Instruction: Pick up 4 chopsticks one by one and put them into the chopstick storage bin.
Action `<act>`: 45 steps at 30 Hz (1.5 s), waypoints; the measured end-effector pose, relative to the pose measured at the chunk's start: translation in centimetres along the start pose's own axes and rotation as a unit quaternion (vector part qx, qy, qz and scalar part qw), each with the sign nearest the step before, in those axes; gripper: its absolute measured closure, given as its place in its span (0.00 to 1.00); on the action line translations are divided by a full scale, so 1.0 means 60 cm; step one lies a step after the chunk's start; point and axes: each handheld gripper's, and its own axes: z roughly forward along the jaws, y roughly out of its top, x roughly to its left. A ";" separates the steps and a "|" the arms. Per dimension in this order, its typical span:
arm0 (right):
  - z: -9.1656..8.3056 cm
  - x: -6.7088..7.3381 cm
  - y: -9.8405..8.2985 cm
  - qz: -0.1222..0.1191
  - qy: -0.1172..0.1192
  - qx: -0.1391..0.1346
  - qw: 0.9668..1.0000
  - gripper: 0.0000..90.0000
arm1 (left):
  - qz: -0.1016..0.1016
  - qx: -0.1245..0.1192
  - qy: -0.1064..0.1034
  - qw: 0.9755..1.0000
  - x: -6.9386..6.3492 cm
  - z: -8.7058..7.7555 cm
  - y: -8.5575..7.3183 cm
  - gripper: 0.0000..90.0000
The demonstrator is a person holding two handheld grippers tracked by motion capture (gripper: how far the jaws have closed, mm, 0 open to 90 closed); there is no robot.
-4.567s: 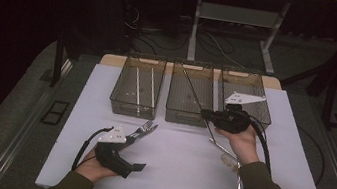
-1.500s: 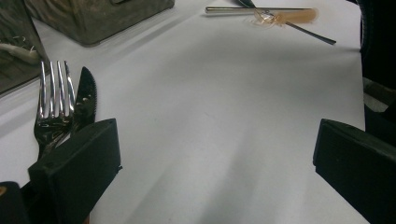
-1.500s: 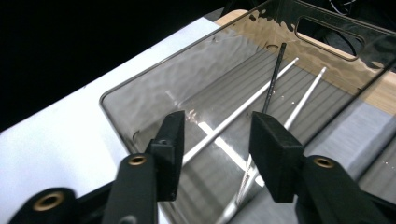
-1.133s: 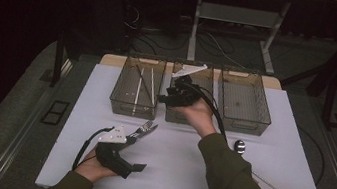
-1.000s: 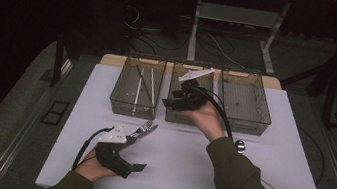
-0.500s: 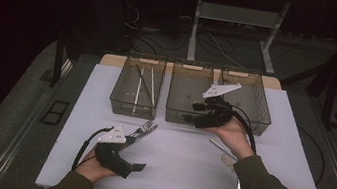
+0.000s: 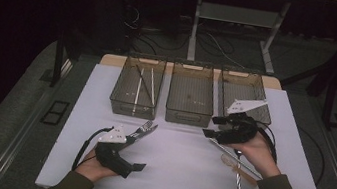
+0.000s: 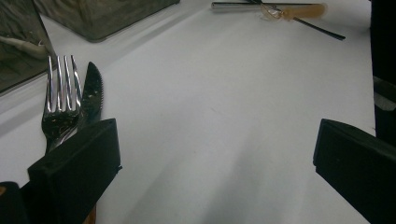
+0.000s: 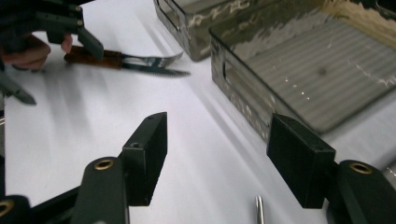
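A silver fork (image 7: 145, 127) and a dark serrated knife (image 7: 139, 133) lie side by side on the white table (image 7: 174, 176). My left gripper (image 7: 137, 150) rests open just beside them. Its own view has the fork (image 8: 58, 105) and knife (image 8: 92, 91) past the left jaw, not between the jaws. My right gripper (image 7: 212, 125) hovers in front of the right bin (image 7: 245, 88), over a few long utensils (image 7: 236, 166), one with a pale handle. Its jaws have opened a little wider and stand open with nothing between them (image 9: 217, 158).
Three clear bins stand in a row at the table's far side: the left bin (image 7: 138, 87) holds thin sticks, the middle bin (image 7: 191, 90) (image 9: 303, 60) looks almost bare. In the right gripper view the left gripper (image 9: 46, 23) sits far off. Dark floor and cables surround the table.
My right gripper has come away from the middle bin, moving right and toward the person, and now hangs in front of the right bin. The left gripper has stayed still.
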 end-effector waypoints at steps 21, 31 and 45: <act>-0.075 -0.030 -0.123 0.016 -0.035 0.103 0.994 0.67 | 0.005 0.002 0.000 1.000 -0.002 0.002 0.002 0.00; -0.067 -0.042 -0.154 0.008 -0.044 0.201 0.979 0.77 | 0.006 0.005 -0.002 1.000 -0.002 0.003 0.002 0.00; -0.042 -0.043 -0.164 -0.012 -0.042 0.283 0.958 0.83 | 0.008 0.009 -0.004 1.000 -0.002 0.005 0.002 0.00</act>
